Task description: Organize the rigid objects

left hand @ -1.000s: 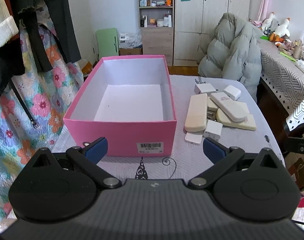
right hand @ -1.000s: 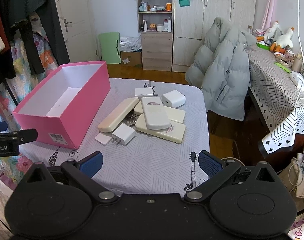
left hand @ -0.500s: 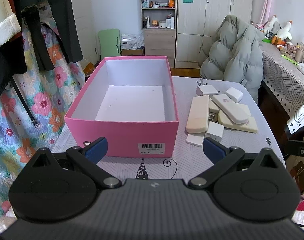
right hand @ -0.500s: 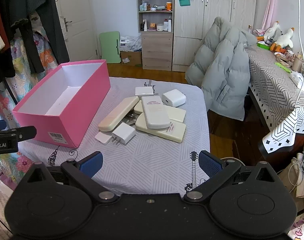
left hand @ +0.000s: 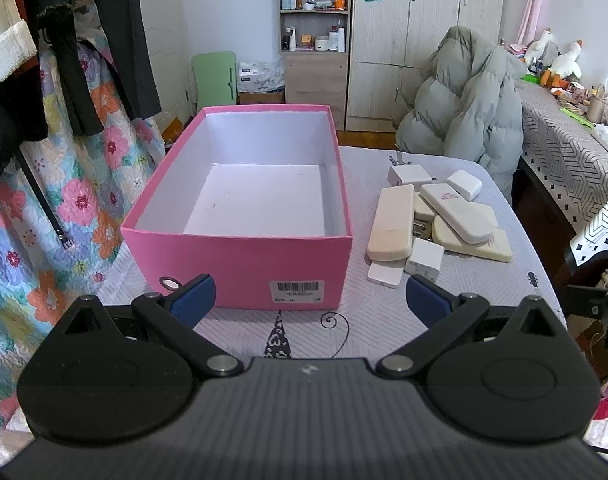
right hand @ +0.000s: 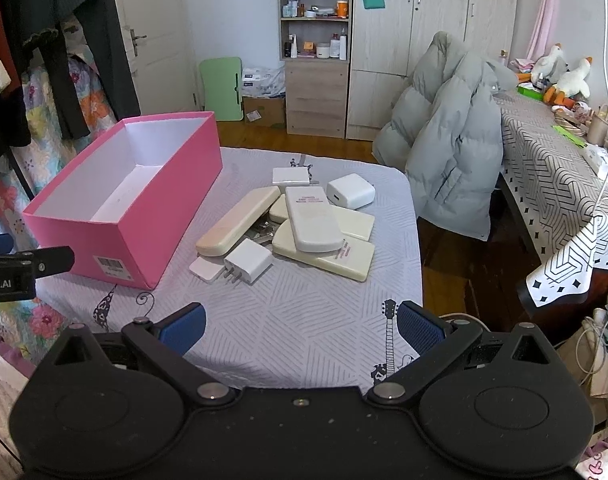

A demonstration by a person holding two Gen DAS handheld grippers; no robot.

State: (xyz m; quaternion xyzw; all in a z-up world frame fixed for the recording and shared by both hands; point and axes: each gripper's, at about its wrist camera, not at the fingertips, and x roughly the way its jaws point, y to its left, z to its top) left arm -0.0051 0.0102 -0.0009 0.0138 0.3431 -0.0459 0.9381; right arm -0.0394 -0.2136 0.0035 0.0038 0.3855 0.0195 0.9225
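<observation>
Right-wrist view, nearest first: right claw [right hand: 300, 326] spread wide and holding nothing, over the near edge of the table [right hand: 304, 320]; beyond it the pile of rigid objects, with a plug adapter [right hand: 248, 260] and a thin white card [right hand: 205, 269] at the front, a long beige case [right hand: 238, 220] behind them, then a white remote [right hand: 312, 218] resting on top of two cream slabs [right hand: 324, 256], and two white chargers [right hand: 350, 191] at the back. Left-wrist view: left claw [left hand: 310, 300] likewise wide and empty, facing the short end of the empty pink box [left hand: 244, 252], which stands just left of the pile. Probable risks: lifting a lower slab would tip the remote off; the thin card lies flat and may slip from the pads; an item carried low could catch the box rim and shove the light box.
</observation>
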